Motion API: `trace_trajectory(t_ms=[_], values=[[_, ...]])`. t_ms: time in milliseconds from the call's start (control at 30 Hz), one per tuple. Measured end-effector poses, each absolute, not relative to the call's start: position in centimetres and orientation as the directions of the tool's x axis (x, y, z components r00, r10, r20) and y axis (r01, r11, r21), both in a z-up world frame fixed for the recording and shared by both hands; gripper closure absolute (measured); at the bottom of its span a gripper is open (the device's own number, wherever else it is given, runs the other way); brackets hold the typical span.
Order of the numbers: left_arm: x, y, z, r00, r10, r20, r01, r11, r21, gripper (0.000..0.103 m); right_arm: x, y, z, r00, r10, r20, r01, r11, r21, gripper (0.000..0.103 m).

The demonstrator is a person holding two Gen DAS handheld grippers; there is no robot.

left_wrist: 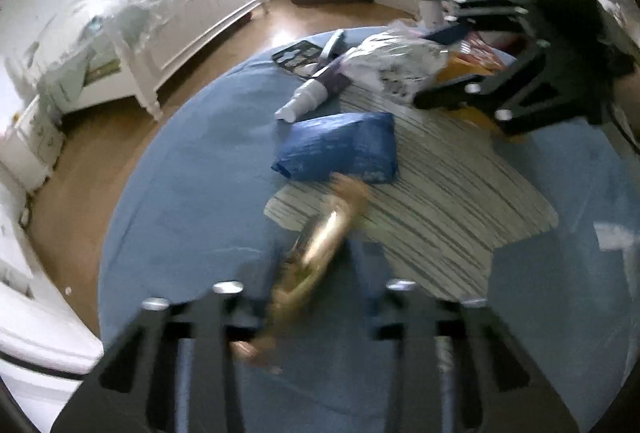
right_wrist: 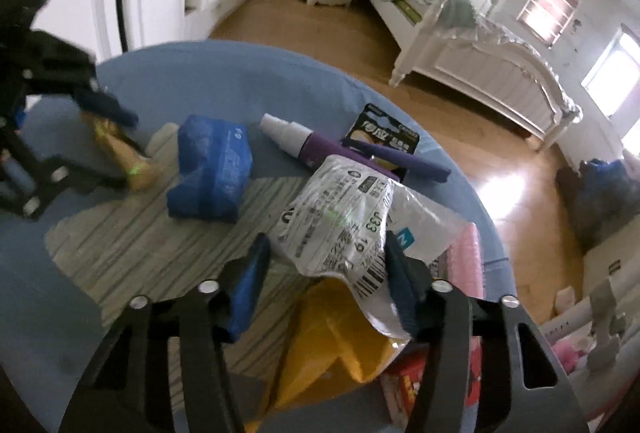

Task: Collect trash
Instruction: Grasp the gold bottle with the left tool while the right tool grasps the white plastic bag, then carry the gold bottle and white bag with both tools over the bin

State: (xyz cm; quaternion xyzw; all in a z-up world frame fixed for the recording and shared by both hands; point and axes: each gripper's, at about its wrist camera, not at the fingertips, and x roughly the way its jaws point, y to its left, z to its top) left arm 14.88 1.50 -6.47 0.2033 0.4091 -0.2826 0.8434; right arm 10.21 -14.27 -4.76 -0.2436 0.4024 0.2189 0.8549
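Blue-covered table [left_wrist: 180,193] is lying under both claws; a striped cloth [left_wrist: 440,185] is spreading out ahead of the left gripper [left_wrist: 316,309] and to the left of the right gripper [right_wrist: 326,273].

Yellow bag [right_wrist: 332,333] is sitting directly below the right claw. The crumpled printed plastic bag [right_wrist: 340,209] is standing up between that claw's jaws, which are half spread. One pad is touching the bag's edge; the other is showing a thin gap (so no squeeze yet, as far as I can tell).

Blue packet [left_wrist: 340,149] is resting just ahead of the left claw. A purple bottle [right_wrist: 320,149] is lying beyond the right claw.

Gold wrapper [left_wrist: 324,237] is the smallest piece. The left claw is pinching it at one end, and the rest is trailing forward over the cloth (blurred in its own view, clearer from the right wrist).

Step in hand, my reading: both claws are taking one piece of trash each. Next move is calling for the right jaws to press fully on the bag, then a lift clear of the pile toward a bin (none in view).
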Motion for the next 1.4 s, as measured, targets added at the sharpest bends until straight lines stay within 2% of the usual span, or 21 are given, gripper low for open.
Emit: trace_trajectory(t_ms=[67,133,267,400,500,633,867,1200,1400], values=[[15.0,1.8,-6.3,0.515,-0.3,-0.803,0.615,0.782,0.103,0.091,9.5,-15.2,-3.5,0.568,0.249,-0.784,-0.567,0.809,-0.154,0.054],[14.9,2.1,-5.9,0.512,-0.327,-0.794,0.604,0.795,0.062,0.091,9.0,-16.2,-2.2,0.548,0.339,-0.765,-0.568,0.822,-0.042,0.055],[13.0,2.7,-4.0,0.525,-0.409,-0.746,0.589,0.808,-0.027,0.091,7.7,-19.3,0.6,0.486,0.577,-0.656,-0.57,0.779,0.263,0.055],[11.4,2.6,-2.4,0.539,-0.453,-0.71,0.567,0.819,-0.092,0.091,6.4,-22.2,2.7,0.487,0.69,-0.536,-0.55,0.719,0.425,0.055],[10.8,2.0,-1.2,0.548,-0.48,-0.686,0.549,0.825,-0.139,0.091,5.3,-24.5,4.1,0.519,0.717,-0.465,-0.532,0.697,0.481,0.055],[10.7,0.1,0.3,0.549,-0.509,-0.663,0.542,0.821,-0.182,0.091,3.5,-27.5,4.9,0.58,0.71,-0.399,-0.494,0.696,0.52,0.055],[12.1,-7.0,2.6,0.512,-0.599,-0.616,0.581,0.769,-0.265,0.091,1.3,-36.4,4.8,0.723,0.612,-0.321,-0.362,0.73,0.579,0.054],[14.8,-21.0,3.9,0.387,-0.722,-0.573,0.673,0.646,-0.359,0.091,-0.1,-48.0,1.8,0.86,0.413,-0.3,-0.14,0.756,0.639,0.054],[15.1,-29.7,3.4,0.289,-0.755,-0.589,0.741,0.566,-0.362,0.091,-0.8,-53.2,-1.1,0.89,0.34,-0.303,-0.046,0.728,0.684,0.053]])
